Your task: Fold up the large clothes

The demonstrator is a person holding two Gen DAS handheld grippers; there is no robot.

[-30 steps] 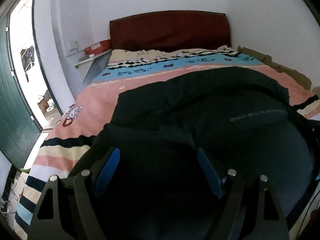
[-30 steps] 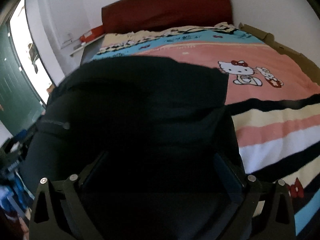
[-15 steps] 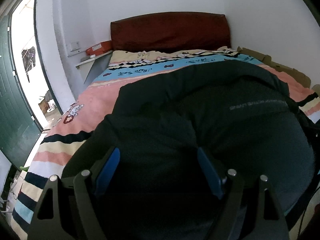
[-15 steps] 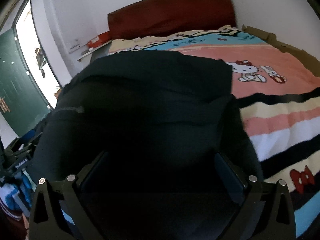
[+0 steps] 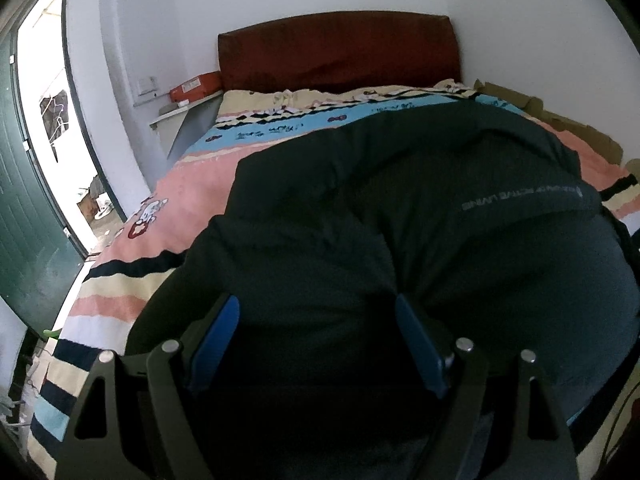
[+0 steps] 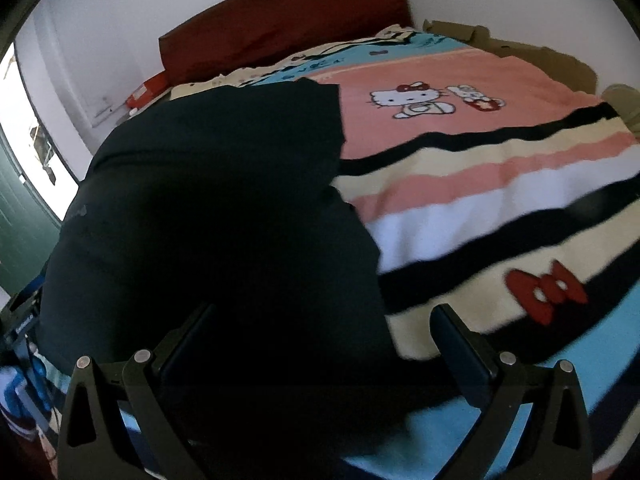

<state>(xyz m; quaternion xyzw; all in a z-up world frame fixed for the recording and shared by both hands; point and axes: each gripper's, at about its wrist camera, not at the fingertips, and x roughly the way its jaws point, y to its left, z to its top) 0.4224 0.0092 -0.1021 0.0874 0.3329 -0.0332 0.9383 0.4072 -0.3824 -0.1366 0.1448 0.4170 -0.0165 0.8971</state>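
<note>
White-walled bedroom; bed (image 5: pixel 168 200) w/ striped pink/cream/black/blue cartoon-cat blanket (image 6: pixel 500 184), dark red headboard (image 5: pixel 340 56) at far end. Green door (image 5: pixel 24 200) stands open on the left of the left wrist view, daylight beyond. Orange box (image 5: pixel 196 86) on a shelf beside headboard. Brown cardboard (image 6: pixel 520 52) along far right edge of bed.

Garment (image 5: pixel 400 240): large, dark, lies on blanket, fills most of both views. Grey lettering across it in left view, not legible. Near part bulges up in a rounded hump.

Left gripper (image 5: pixel 316 344): low over near edge of bed, pointing toward headboard, roughly level. Blue-padded fingers (image 5: pixel 216 336) spread wide; dark cloth fills the gap between them and passes under. Pads not pressed on cloth as far as visible — released.

Right gripper (image 6: pixel 320 352): same heading, tilted slightly toward its right. Fingers (image 6: pixel 460 348) wide apart, not clenched. Garment covers the gap's left half; right finger over bare blanket, just beside garment's edge.

Hard to make out: garment folds and edges in right view — nearly black, no detail. Type of garment unclear. Its near hem hidden under both grippers. Whether cloth touches inner pads: cannot tell. Far-left clutter in right view (blue items) blurred, cut off by lens rim.
</note>
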